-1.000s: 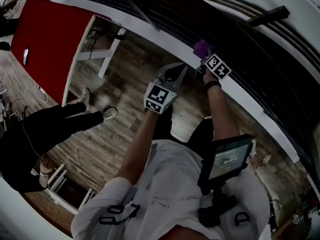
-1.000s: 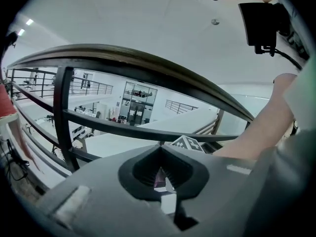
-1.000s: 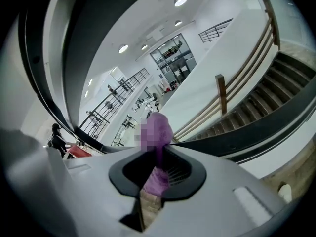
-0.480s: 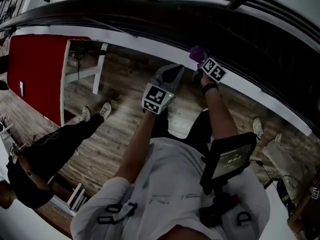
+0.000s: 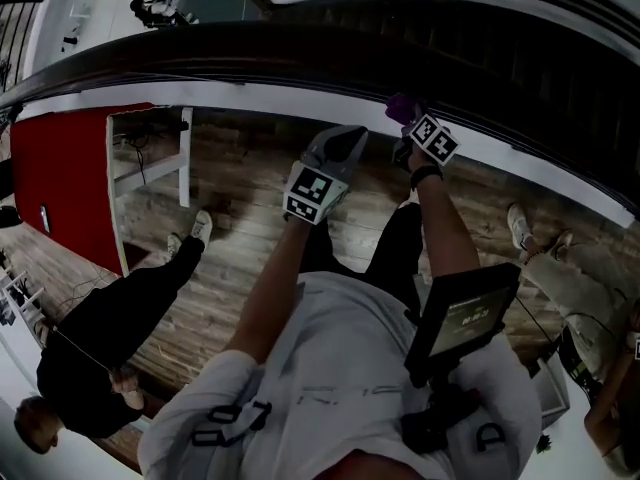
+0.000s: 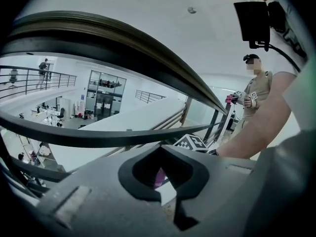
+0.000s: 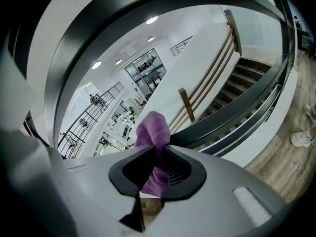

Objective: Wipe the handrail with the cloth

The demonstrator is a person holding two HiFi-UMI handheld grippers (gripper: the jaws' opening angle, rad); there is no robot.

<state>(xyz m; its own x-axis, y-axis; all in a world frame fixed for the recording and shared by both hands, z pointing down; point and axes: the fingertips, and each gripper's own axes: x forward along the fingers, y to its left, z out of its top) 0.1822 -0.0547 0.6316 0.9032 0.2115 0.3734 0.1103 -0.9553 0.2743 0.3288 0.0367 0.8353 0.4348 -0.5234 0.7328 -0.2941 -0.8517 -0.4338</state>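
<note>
The left tongs [image 5: 340, 146] are pressed together and hold nothing; they point toward the dark handrail [image 5: 250, 53], which curves across above them in the left gripper view. To the right of them, the right tongs [image 5: 404, 133] are closed on the purple cloth [image 5: 401, 105]. The cloth is pinched in its middle, with one end standing up past the tips and the other hanging down behind them. The cloth is right at the handrail, but I cannot tell if it presses on it. Below the rail is a wooden floor [image 5: 240, 238], with a red board [image 5: 60, 168] at the left and a person in dark clothes [image 5: 110, 338] near it. Stairs [image 7: 247, 78] go down on the far side. A screen [image 5: 465, 318] on the wearer's chest covers part of the right arm.
</note>
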